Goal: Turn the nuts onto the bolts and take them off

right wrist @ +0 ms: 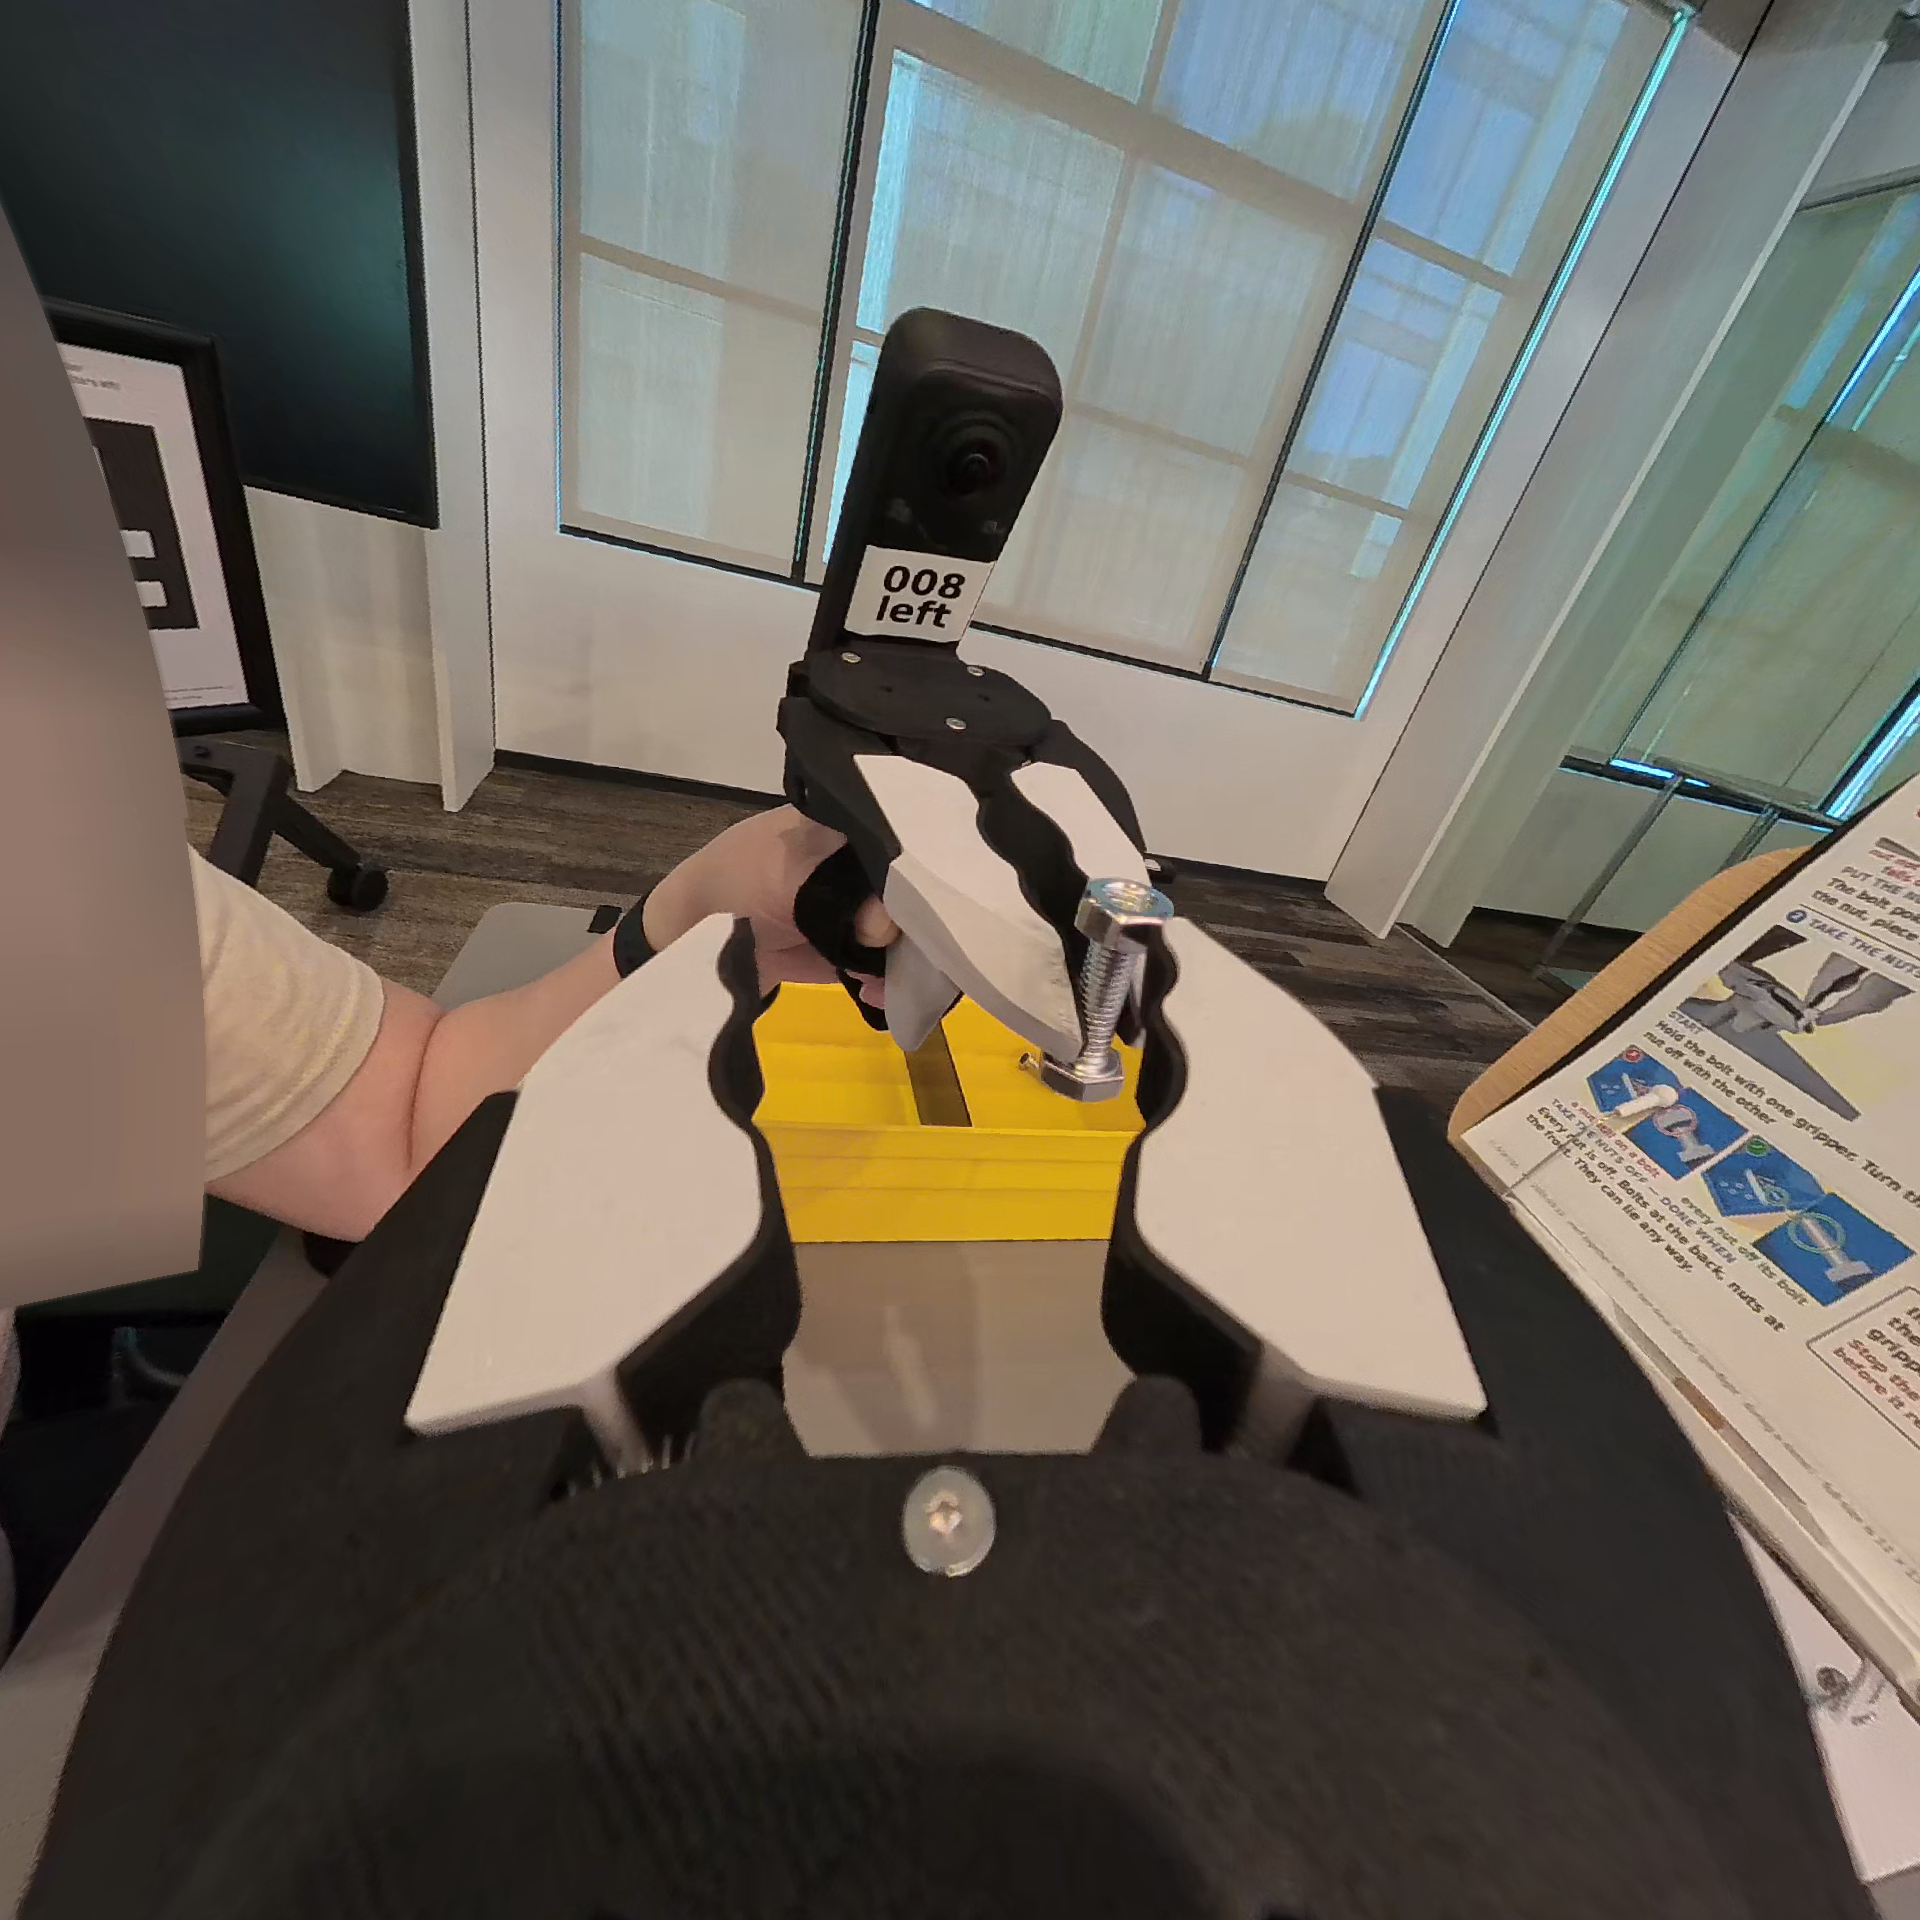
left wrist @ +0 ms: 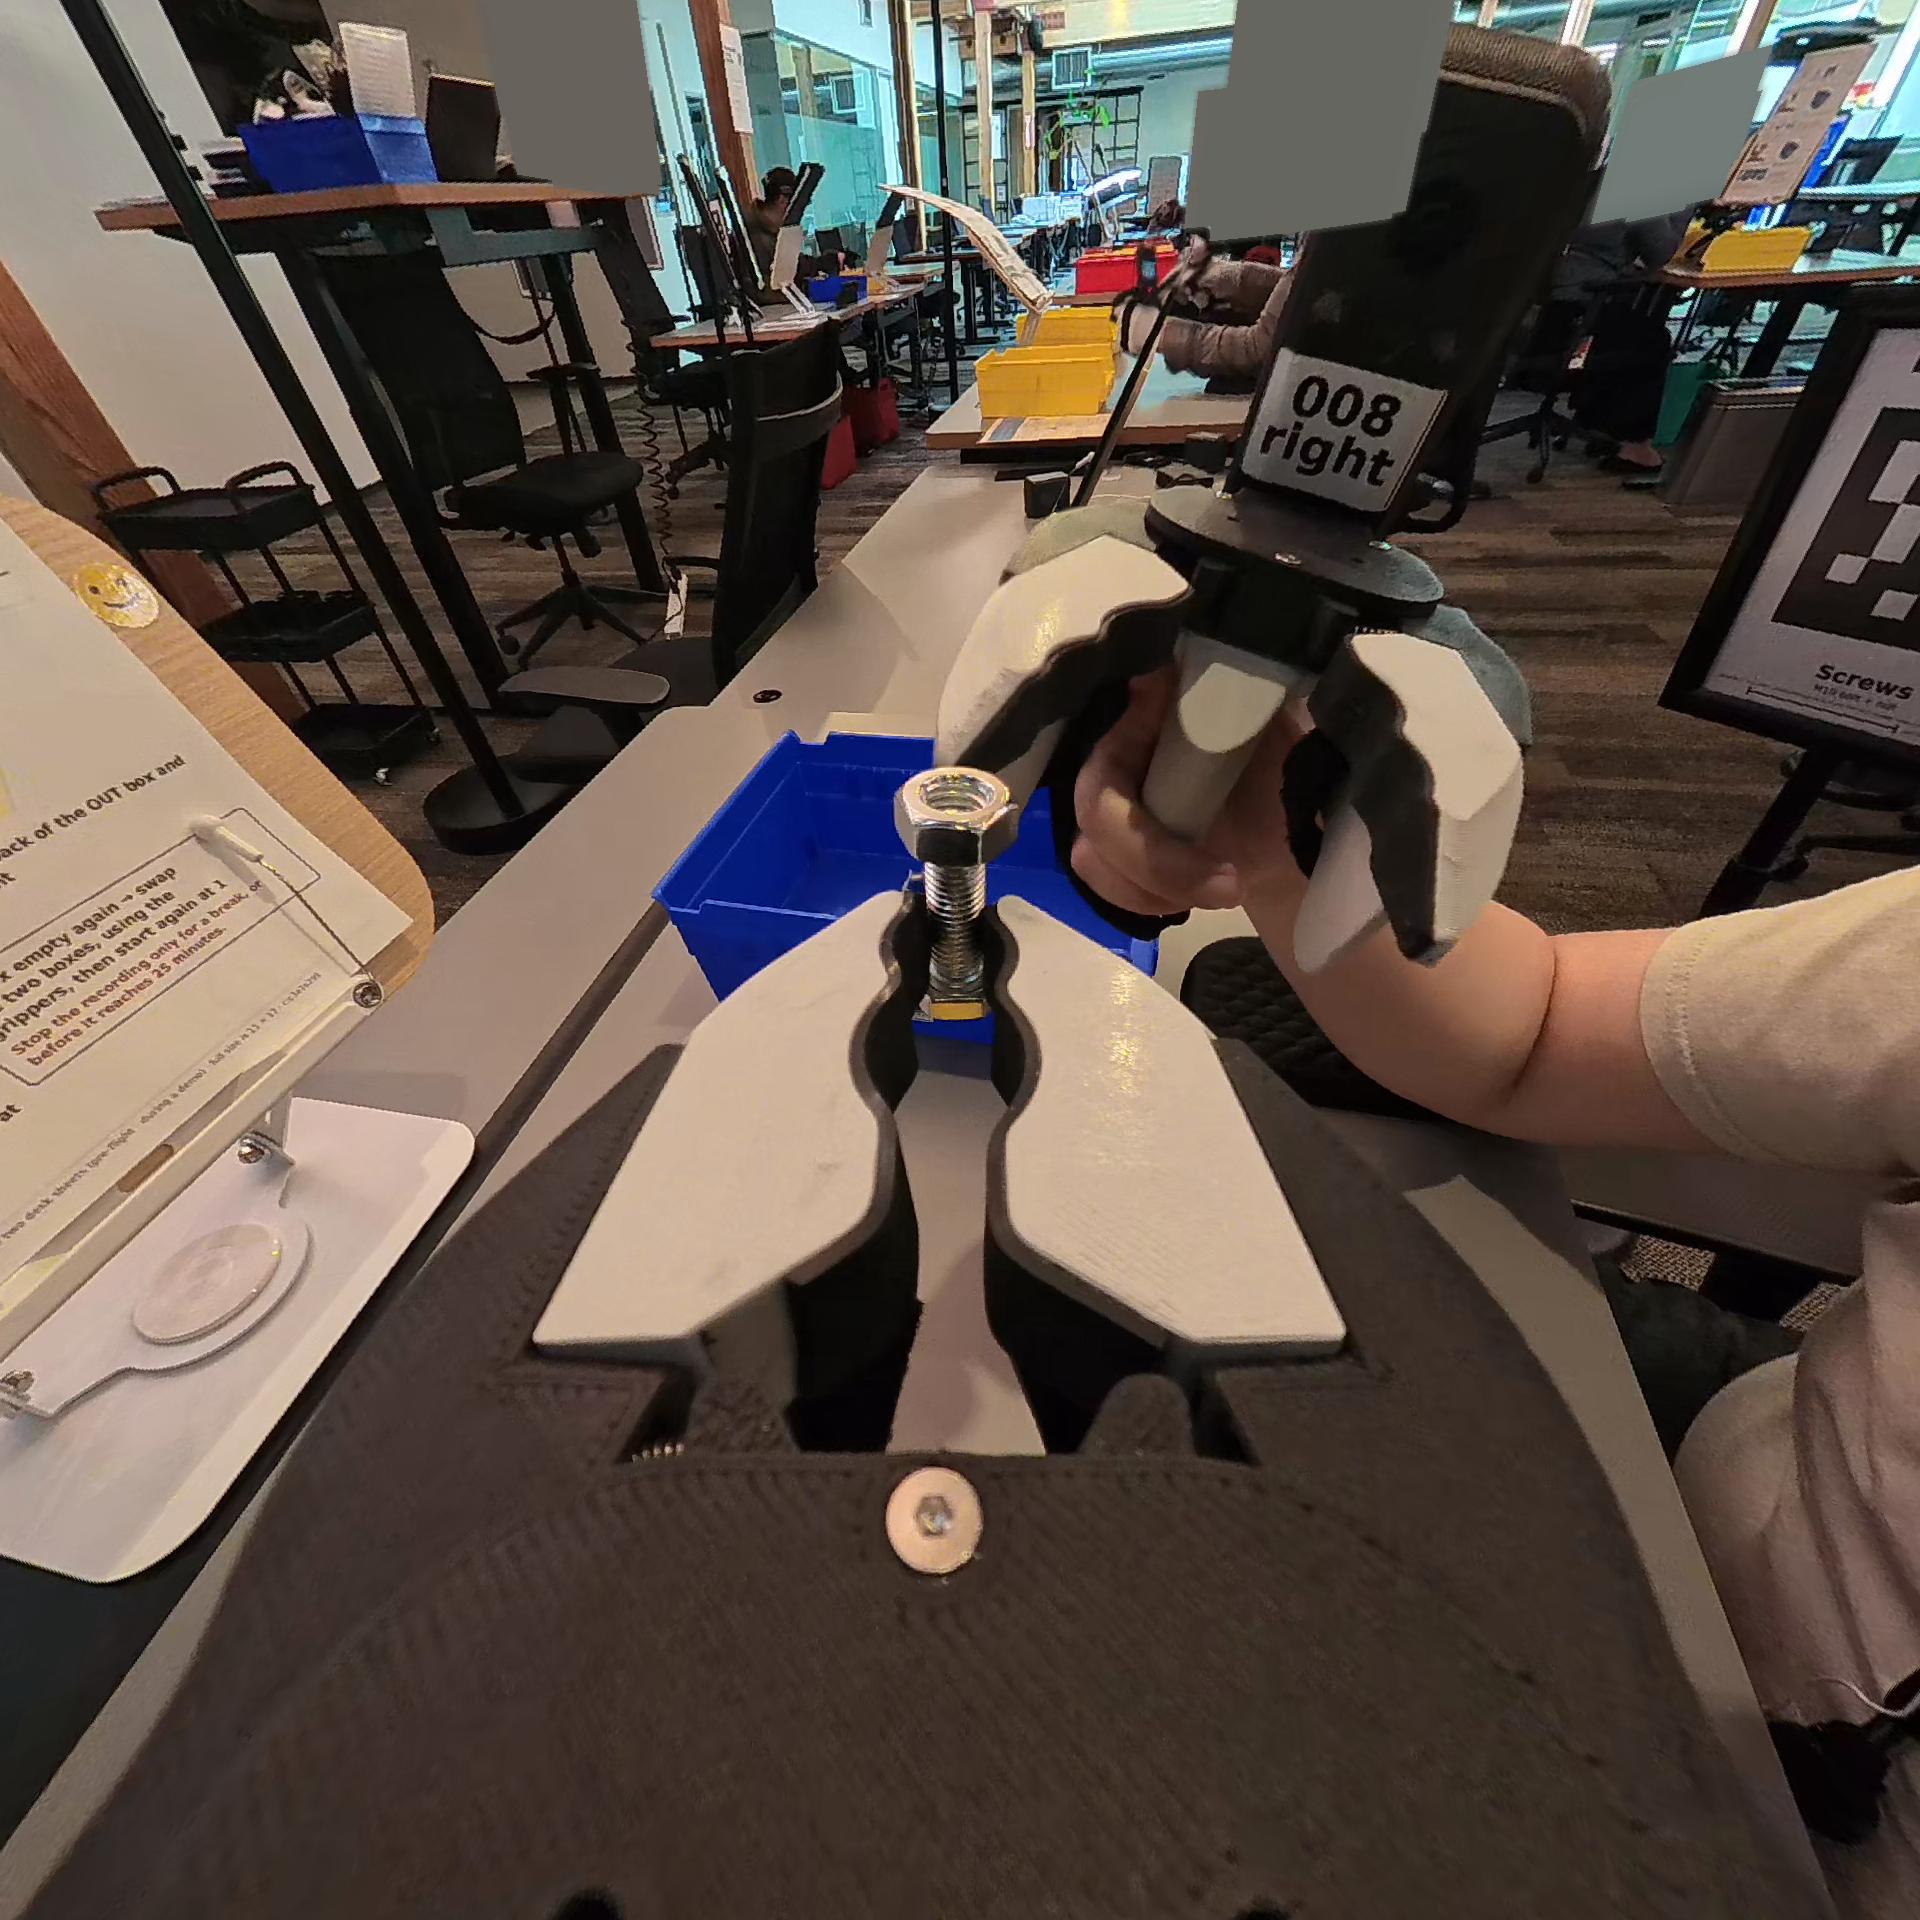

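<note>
My left gripper is shut on the threaded shaft of a steel bolt and holds it upright above a blue bin. A hex nut sits at the top end of the thread. In the right wrist view the left gripper shows with the bolt, the nut on top and the bolt head at the bottom. My right gripper is open and empty, its fingers spread to either side of the bolt and apart from it. It also shows in the left wrist view, right of the nut.
A yellow bin stands on the grey table under the bolt. An instruction sheet on a wooden stand is at the left, also shown in the right wrist view. A framed sign stands on the right. Both grippers' tips are close together, under 4 cm apart.
</note>
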`<action>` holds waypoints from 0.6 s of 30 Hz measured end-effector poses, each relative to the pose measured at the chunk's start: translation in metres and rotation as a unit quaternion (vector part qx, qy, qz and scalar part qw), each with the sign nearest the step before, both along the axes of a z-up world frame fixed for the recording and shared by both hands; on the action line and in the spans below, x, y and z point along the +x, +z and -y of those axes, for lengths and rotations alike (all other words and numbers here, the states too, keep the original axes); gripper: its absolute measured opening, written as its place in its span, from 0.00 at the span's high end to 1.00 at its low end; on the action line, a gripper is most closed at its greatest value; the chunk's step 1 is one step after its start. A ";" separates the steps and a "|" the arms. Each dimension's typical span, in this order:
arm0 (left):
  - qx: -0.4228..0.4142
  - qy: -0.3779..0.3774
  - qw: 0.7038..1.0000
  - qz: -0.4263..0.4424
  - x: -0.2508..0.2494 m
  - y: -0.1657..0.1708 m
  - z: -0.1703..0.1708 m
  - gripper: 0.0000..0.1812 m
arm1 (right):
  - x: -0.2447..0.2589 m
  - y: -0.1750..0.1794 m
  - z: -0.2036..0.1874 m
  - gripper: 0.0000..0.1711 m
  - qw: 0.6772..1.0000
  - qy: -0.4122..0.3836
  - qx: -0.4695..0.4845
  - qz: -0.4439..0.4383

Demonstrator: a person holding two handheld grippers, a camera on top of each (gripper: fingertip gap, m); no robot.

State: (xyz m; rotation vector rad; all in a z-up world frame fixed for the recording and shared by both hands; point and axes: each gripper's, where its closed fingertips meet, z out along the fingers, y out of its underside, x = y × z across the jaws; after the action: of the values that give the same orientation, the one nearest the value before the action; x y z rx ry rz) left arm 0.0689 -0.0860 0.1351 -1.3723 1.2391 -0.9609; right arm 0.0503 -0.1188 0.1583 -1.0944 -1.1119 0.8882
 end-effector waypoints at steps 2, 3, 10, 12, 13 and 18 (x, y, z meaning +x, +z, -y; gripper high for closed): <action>0.000 0.003 1.000 -0.001 0.000 0.000 -0.001 0.95 | 0.000 0.000 0.001 0.58 1.000 0.003 0.001 0.001; 0.000 0.004 1.000 -0.001 -0.001 0.000 -0.002 0.95 | 0.000 0.000 0.003 0.58 1.000 0.008 0.001 0.003; -0.002 -0.003 1.000 0.002 0.000 0.001 0.001 0.95 | 0.008 0.008 -0.002 0.61 1.000 -0.021 0.015 -0.015; 0.000 -0.007 1.000 0.002 0.001 0.001 0.004 0.95 | 0.008 0.005 -0.005 0.60 1.000 -0.020 0.009 -0.012; 0.000 -0.008 1.000 0.001 0.002 0.001 0.004 0.95 | 0.006 0.004 -0.005 0.59 1.000 -0.015 0.004 -0.009; -0.002 -0.016 1.000 -0.003 0.004 -0.001 0.007 0.95 | 0.001 0.000 -0.001 0.59 1.000 -0.001 0.007 0.002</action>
State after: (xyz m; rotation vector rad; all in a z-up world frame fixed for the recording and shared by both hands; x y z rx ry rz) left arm 0.0724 -0.0926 0.1341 -1.3623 1.2680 -0.9820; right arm 0.0517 -0.1183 0.1584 -1.0856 -1.1183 0.8748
